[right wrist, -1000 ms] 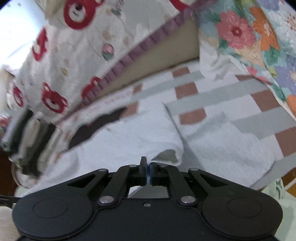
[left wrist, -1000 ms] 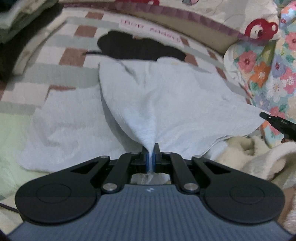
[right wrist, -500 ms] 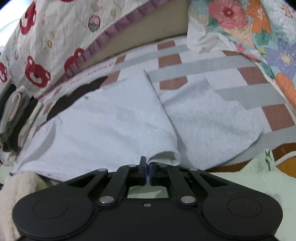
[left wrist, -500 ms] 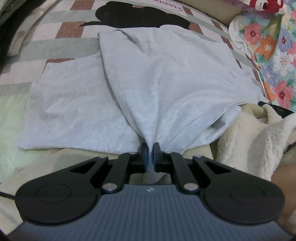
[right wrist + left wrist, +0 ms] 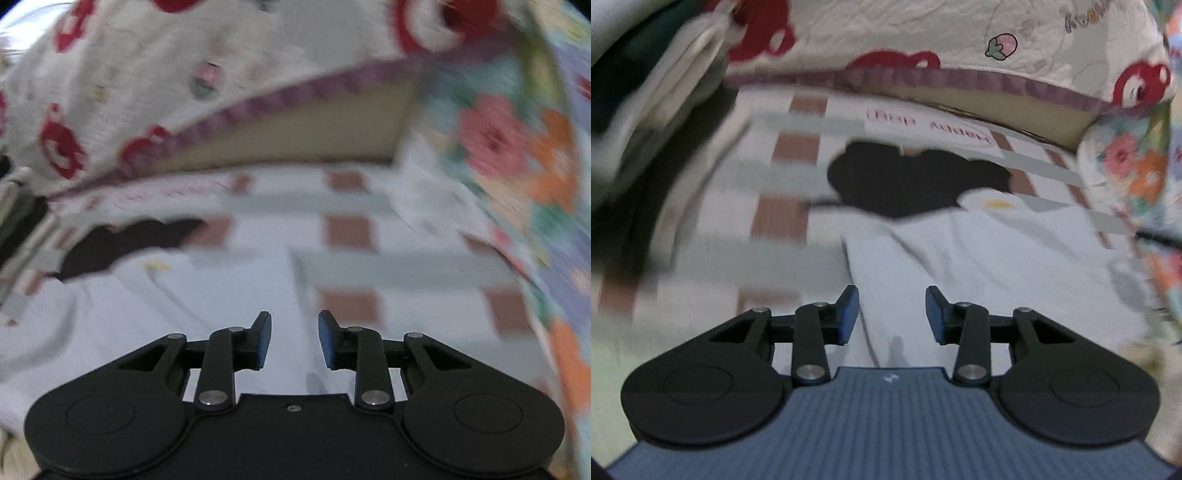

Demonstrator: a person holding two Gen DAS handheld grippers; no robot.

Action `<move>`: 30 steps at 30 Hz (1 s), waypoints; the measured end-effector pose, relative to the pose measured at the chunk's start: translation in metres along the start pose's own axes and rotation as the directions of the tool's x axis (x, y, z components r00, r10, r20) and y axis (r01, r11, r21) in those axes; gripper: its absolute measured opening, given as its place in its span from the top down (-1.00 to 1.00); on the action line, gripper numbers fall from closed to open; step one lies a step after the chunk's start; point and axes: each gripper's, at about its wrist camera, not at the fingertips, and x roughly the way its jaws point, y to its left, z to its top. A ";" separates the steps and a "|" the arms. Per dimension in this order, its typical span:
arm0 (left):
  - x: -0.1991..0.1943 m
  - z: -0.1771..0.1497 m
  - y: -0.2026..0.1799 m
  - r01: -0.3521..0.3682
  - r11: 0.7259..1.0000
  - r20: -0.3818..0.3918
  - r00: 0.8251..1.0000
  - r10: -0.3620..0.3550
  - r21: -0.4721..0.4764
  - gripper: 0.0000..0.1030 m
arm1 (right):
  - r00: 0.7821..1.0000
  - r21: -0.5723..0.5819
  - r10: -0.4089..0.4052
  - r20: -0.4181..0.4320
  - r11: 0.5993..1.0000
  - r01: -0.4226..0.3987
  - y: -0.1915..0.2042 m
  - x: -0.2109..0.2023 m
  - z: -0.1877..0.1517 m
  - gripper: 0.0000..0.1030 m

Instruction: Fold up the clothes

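Note:
A pale grey garment [image 5: 979, 266] lies spread on the checked bedcover, its far edge over a black printed patch [image 5: 916, 181]. My left gripper [image 5: 891, 314] hovers just above the garment's near left part, its jaws opening, with nothing pinched between the blue pads. In the right wrist view the same garment [image 5: 166, 306] fills the lower left, its right edge running under my right gripper [image 5: 294, 339]. That gripper's jaws are also opening and hold nothing. Both views are blurred by motion.
A bear-print quilt [image 5: 923, 44] rises along the far side of the bed and a floral quilt [image 5: 517, 155] closes off the right. Folded clothes [image 5: 646, 96] are stacked at the far left. The brown and grey checked bedcover [image 5: 351, 229] shows beyond the garment.
Both grippers let go of the grey garment's edge and their jaws parted. The garment has dropped flat on the bed. Both views swung up towards the far quilt.

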 end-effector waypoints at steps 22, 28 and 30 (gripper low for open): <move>0.111 -0.002 0.017 0.007 1.000 0.008 1.000 -0.008 0.010 0.93 | 0.995 0.119 -0.055 -0.078 0.991 0.064 0.010 0.145 0.010 0.11; 0.079 -0.003 0.008 -0.054 0.998 0.067 0.996 0.053 0.015 0.95 | 0.994 0.064 -0.082 -0.077 0.994 0.087 0.015 0.147 0.008 0.10; 0.080 -0.004 0.015 -0.048 0.998 0.047 0.998 0.049 -0.028 0.95 | 0.993 0.059 -0.087 -0.079 0.994 0.091 0.015 0.148 0.008 0.09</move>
